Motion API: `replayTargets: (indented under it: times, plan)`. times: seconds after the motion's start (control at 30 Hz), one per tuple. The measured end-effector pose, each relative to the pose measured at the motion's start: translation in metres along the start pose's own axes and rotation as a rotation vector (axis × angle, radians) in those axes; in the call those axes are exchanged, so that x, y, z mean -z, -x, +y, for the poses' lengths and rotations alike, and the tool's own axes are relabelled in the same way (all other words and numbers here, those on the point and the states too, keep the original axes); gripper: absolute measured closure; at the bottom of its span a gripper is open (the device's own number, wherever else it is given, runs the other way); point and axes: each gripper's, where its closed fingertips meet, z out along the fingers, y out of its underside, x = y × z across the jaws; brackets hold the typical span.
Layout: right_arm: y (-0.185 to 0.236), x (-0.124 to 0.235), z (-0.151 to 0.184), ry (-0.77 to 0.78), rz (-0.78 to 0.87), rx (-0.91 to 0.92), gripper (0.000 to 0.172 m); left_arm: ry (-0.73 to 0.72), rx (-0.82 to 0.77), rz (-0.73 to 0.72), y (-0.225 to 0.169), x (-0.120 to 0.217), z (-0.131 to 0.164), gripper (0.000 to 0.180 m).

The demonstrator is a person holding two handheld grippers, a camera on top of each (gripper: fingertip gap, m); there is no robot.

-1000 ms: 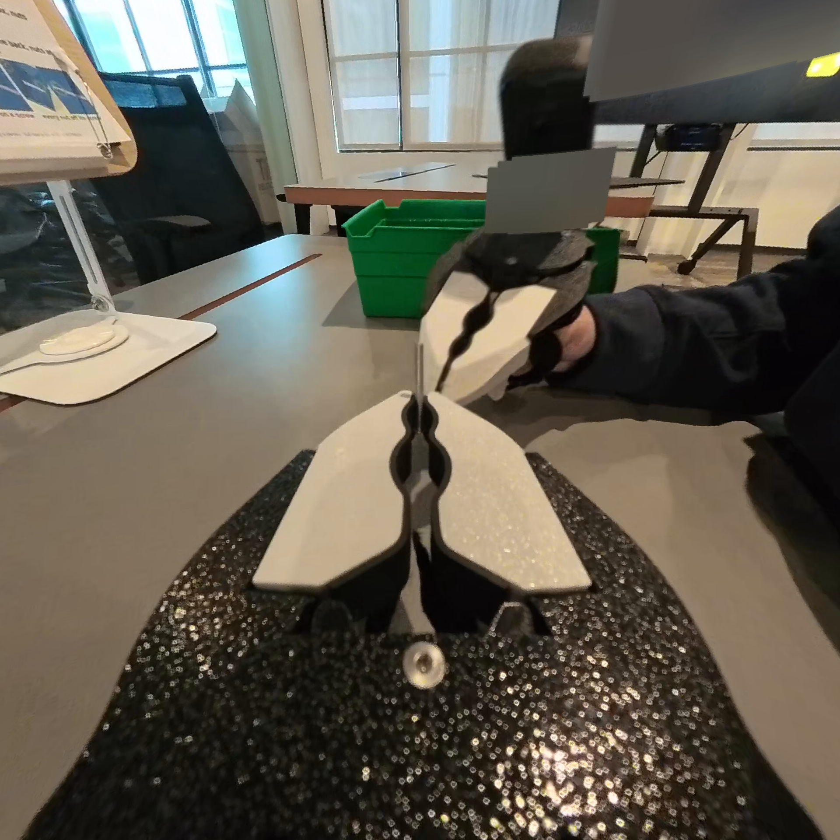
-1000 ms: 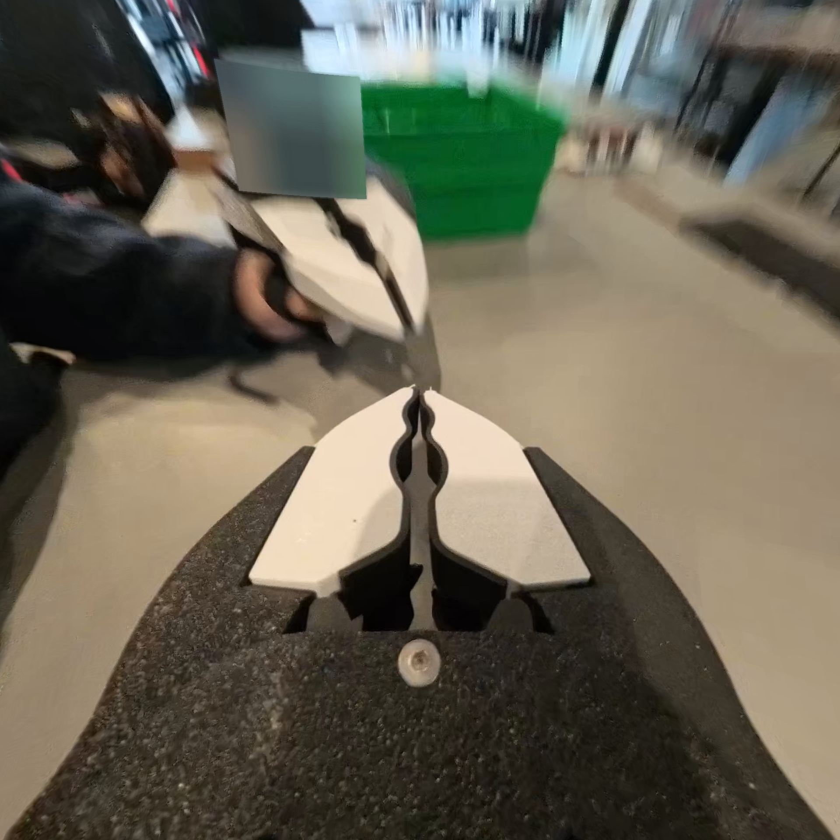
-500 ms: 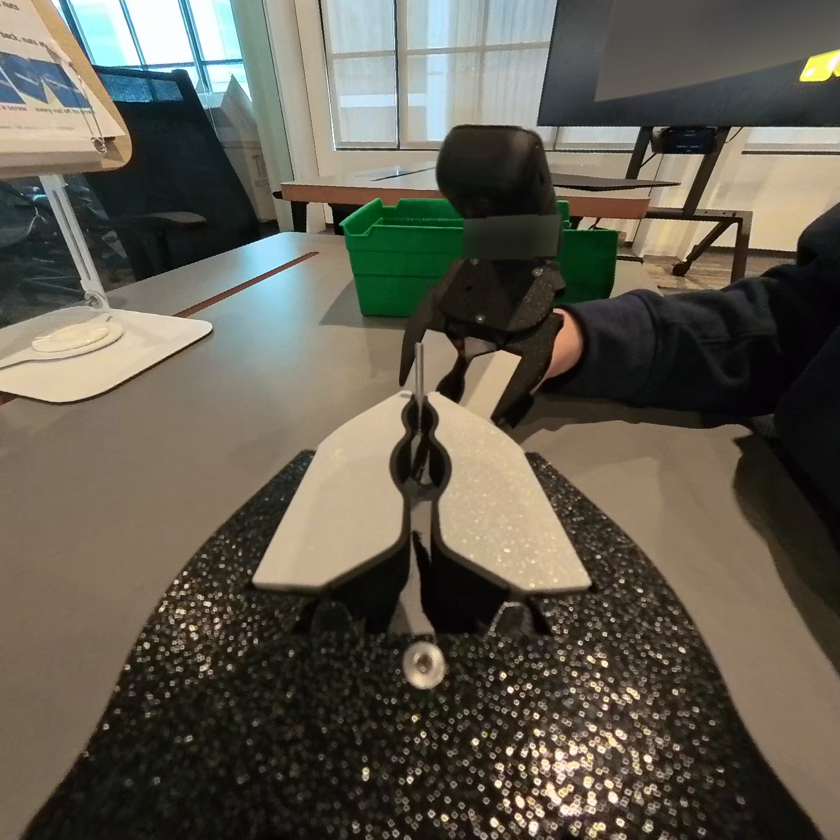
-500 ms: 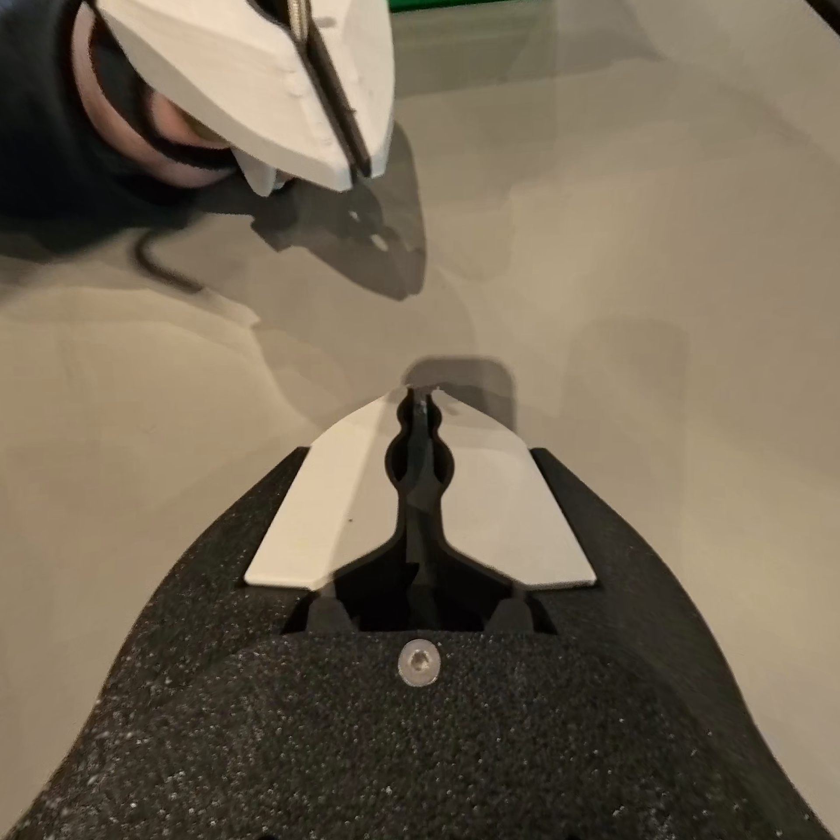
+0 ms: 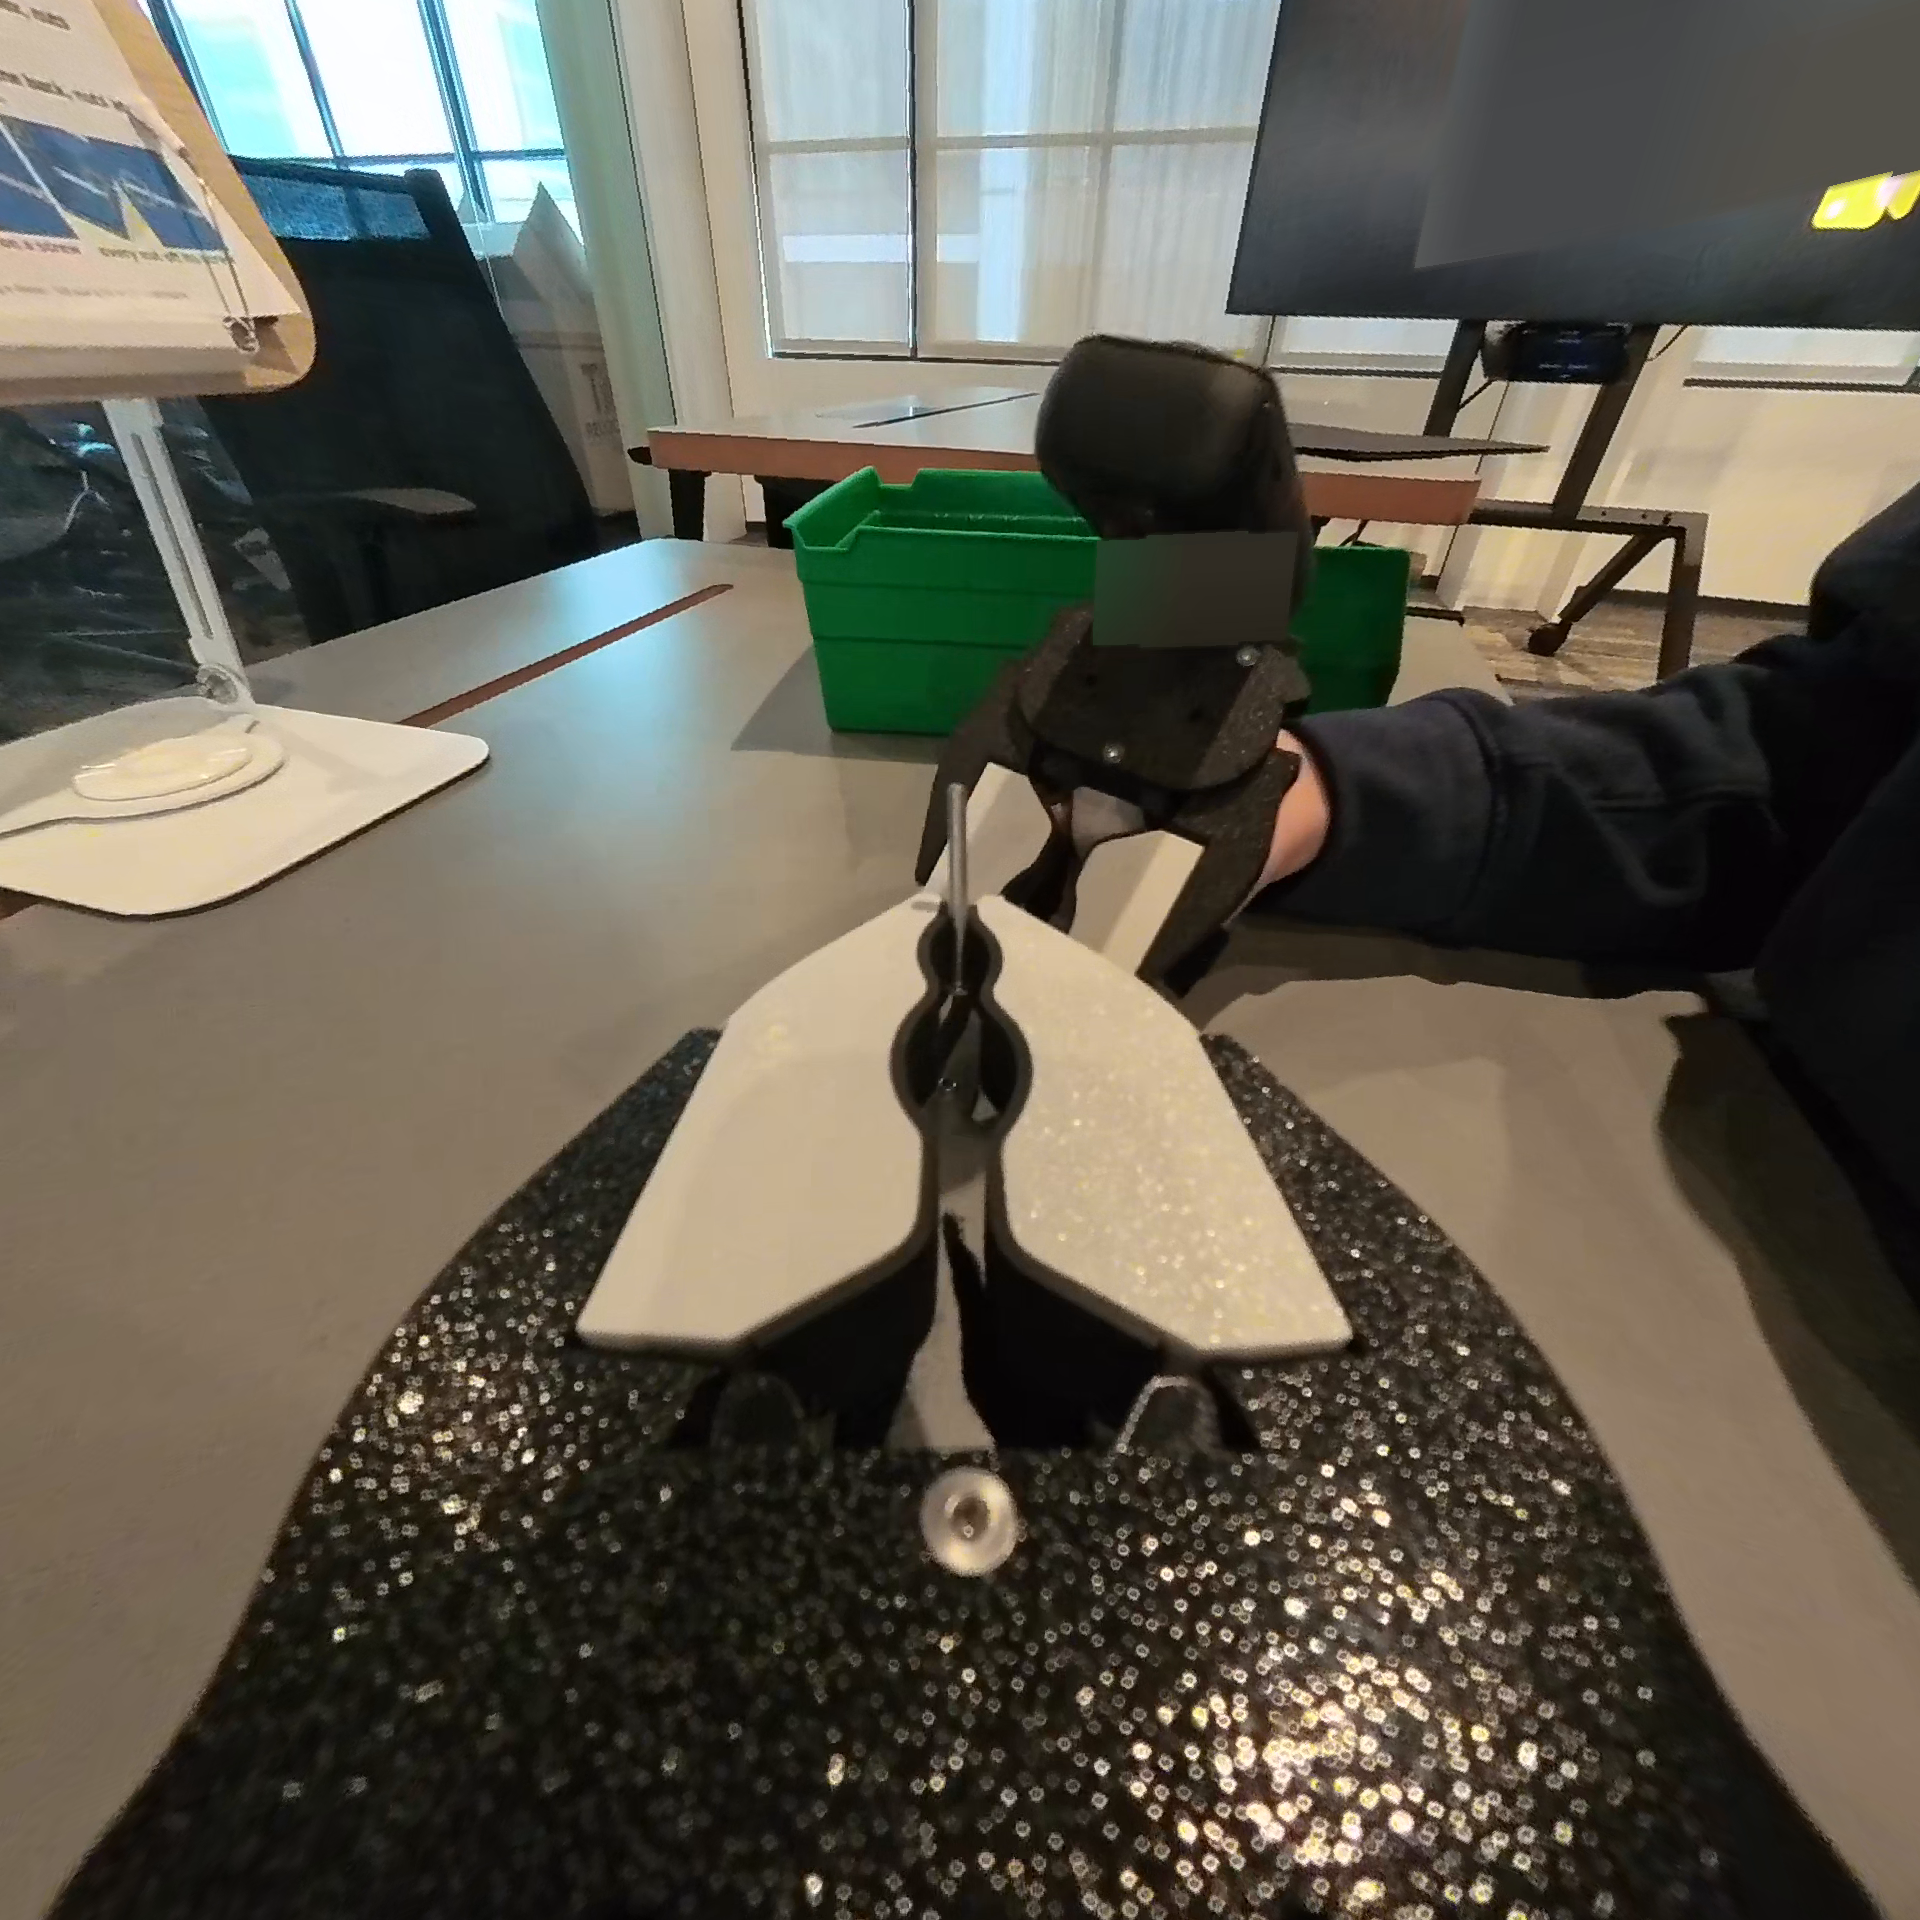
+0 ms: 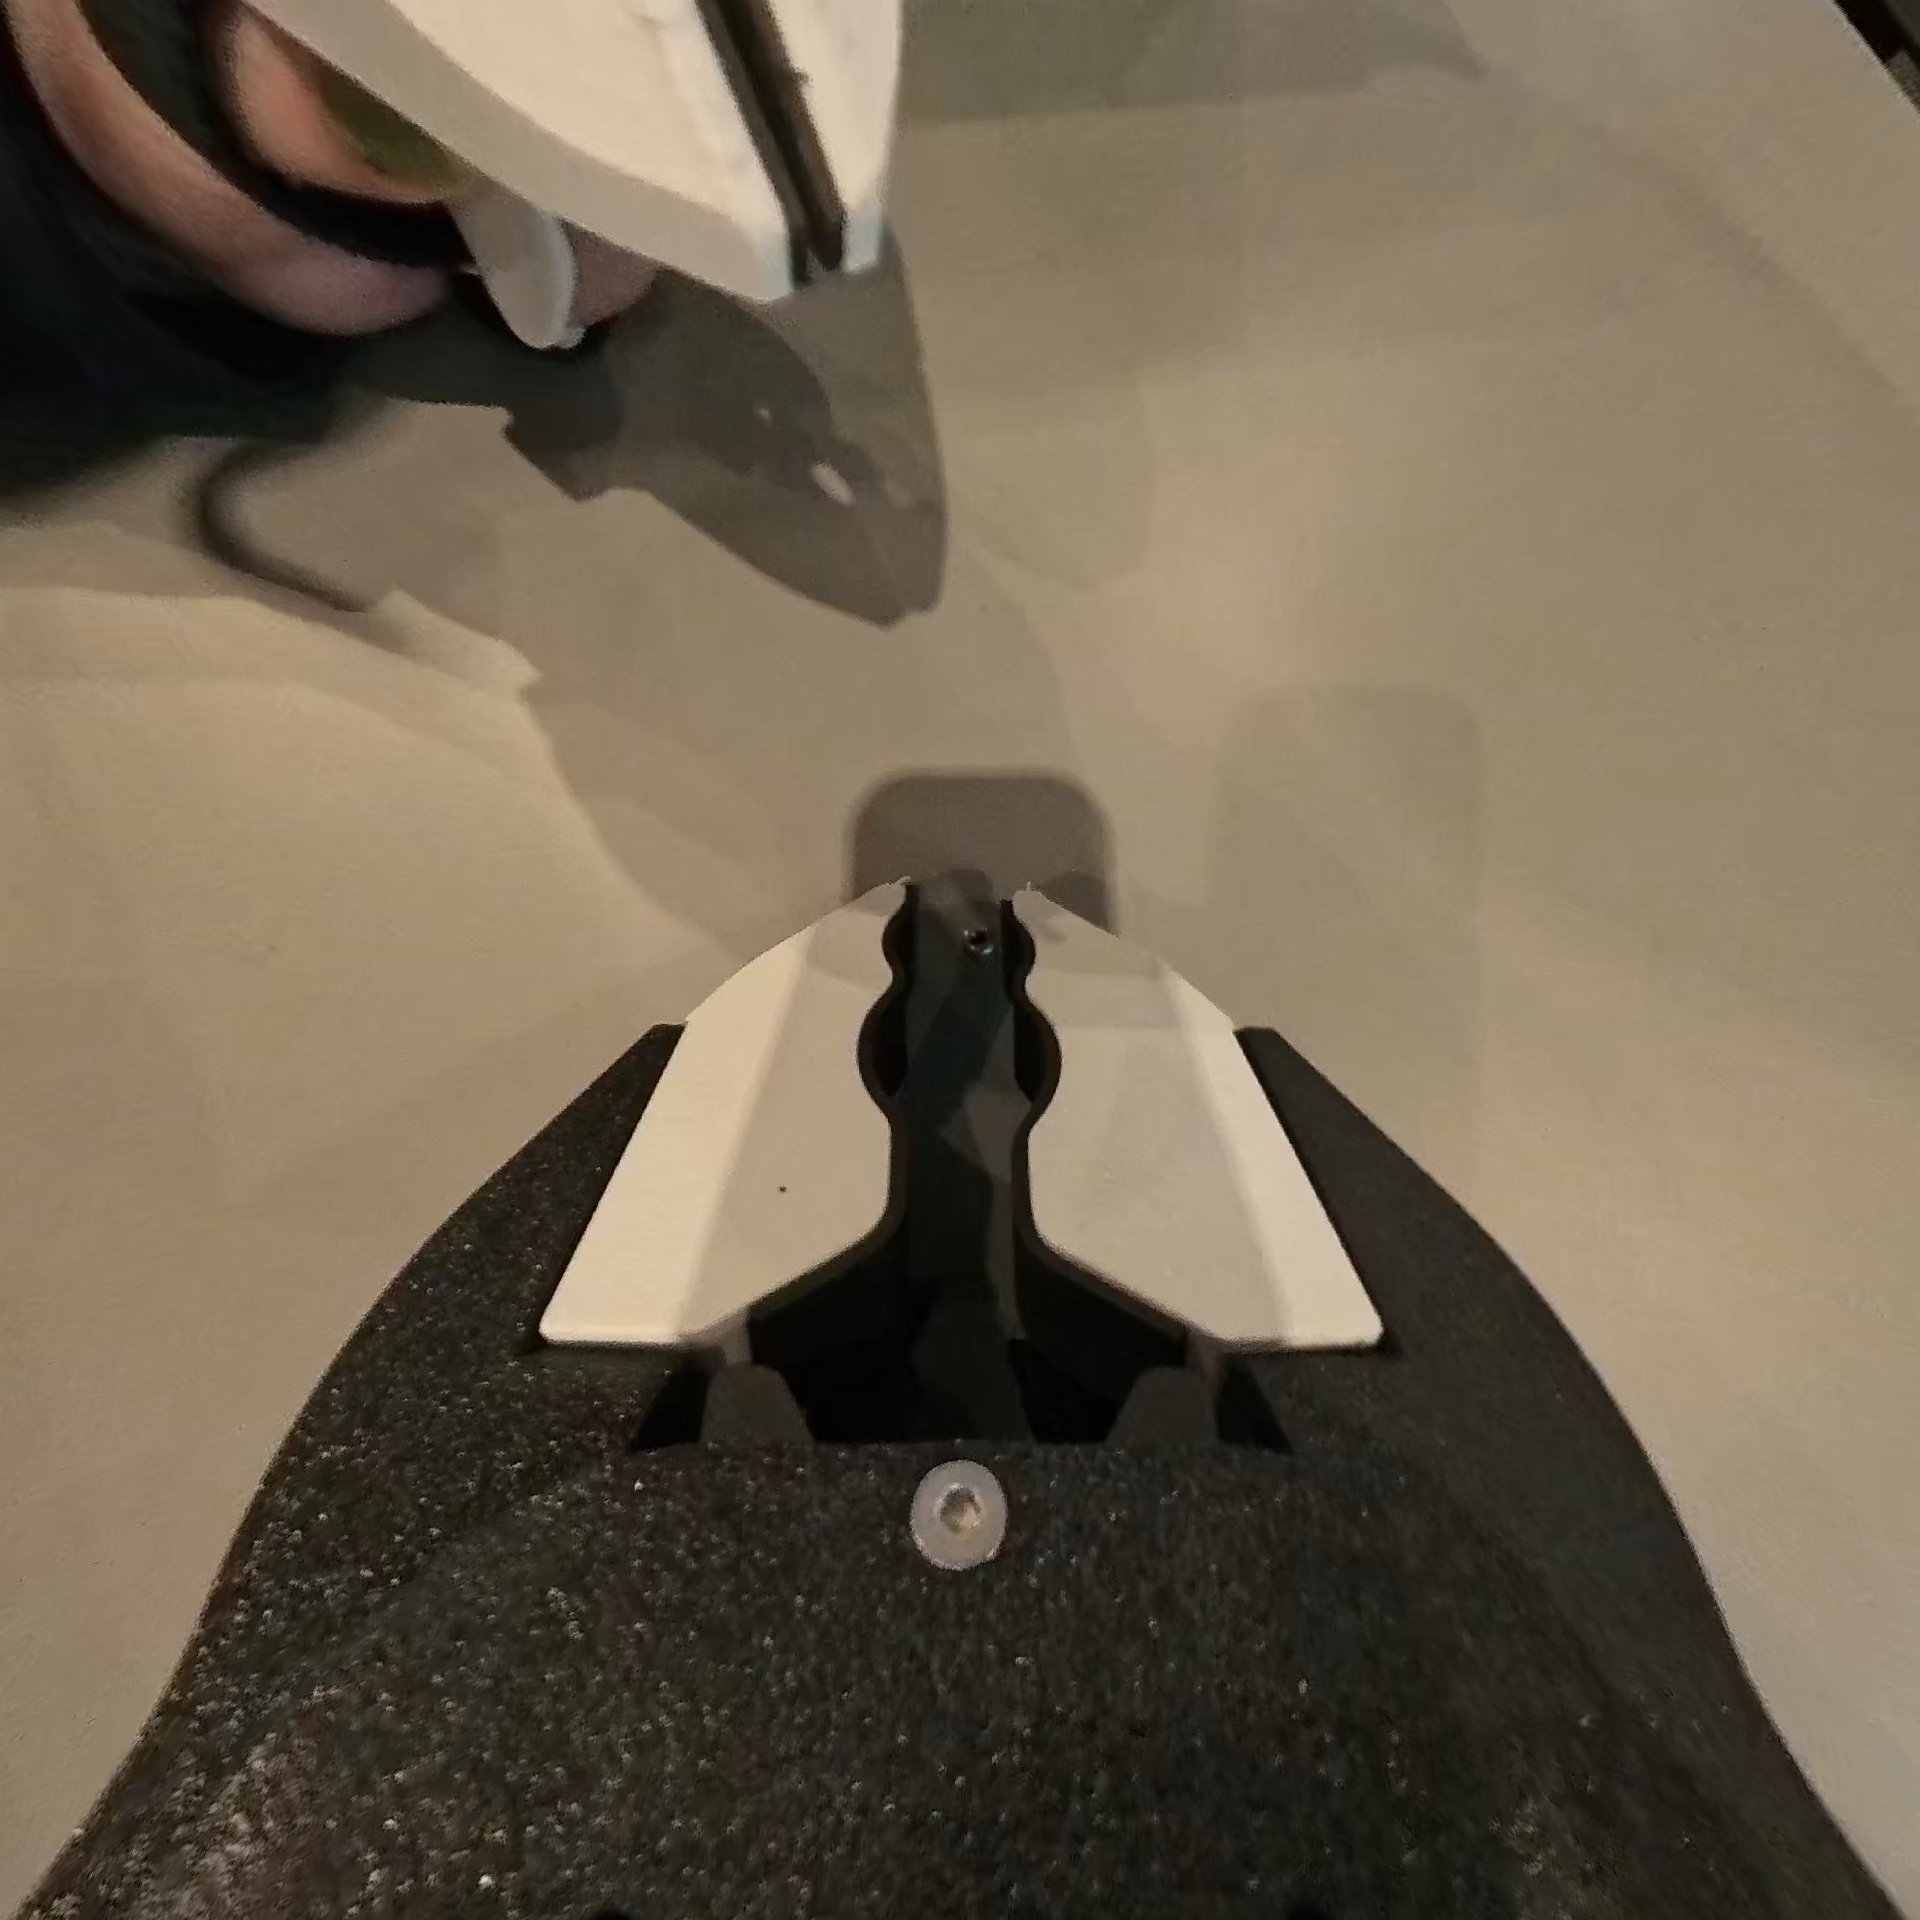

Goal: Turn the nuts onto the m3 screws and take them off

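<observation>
Looking down on plain grey bench [image 6: 1455, 520]. Right tongs [image 6: 961, 904] near centre, white fingers [image 6: 727, 1122] parted with narrow gap; tiny dark nut [image 6: 978, 940] lying on bench in gap by right tip, not clearly pinched. Left tongs [image 6: 821, 260] far left, white fingers closed, held by hand [image 6: 312, 208] in dark sleeve [image 6: 94, 332]; shadow beneath.

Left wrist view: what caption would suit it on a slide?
Left hand-held gripper pinches a thin upright metal screw, with the right hand-held gripper and green bin beyond.

Smooth metal screw [image 5: 956, 842], glossy green plastic bin [image 5: 914, 623], matt grey table [image 5: 416, 997]
</observation>
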Motion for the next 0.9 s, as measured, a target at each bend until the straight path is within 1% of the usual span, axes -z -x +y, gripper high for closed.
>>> replayTargets:
  times: [0.13,0.33,0.47,0.57,0.63,0.73,0.8,0.9]
  plan:
    - [-0.002,0.001,0.002,0.003,0.006,-0.021,0.158,-0.002,0.005,-0.002,0.001,0.0,0.0,0.179]
    - [-0.002,0.002,0.003,0.007,-0.002,-0.037,0.166,-0.005,0.023,-0.014,0.004,0.0,-0.001,0.179]
    - [-0.002,0.002,0.003,0.007,0.002,-0.045,0.166,-0.023,0.047,-0.012,0.006,0.002,-0.003,0.179]
    - [-0.005,0.003,0.002,-0.003,0.039,-0.026,0.166,-0.034,0.061,-0.009,0.007,0.003,-0.004,0.179]
    - [-0.004,0.006,-0.007,-0.06,0.059,-0.009,0.166,-0.031,0.053,-0.005,0.006,0.003,-0.003,0.179]
    - [-0.002,0.018,-0.033,-0.191,0.056,-0.018,0.167,-0.006,0.023,0.001,0.002,0.0,-0.001,0.179]
    - [-0.001,0.031,-0.053,-0.3,0.056,-0.023,0.167,0.014,0.005,0.003,0.0,-0.002,0.001,0.179]
    - [0.006,0.052,-0.085,-0.478,0.007,-0.047,0.167,0.035,-0.017,0.016,-0.004,-0.004,0.004,0.179]
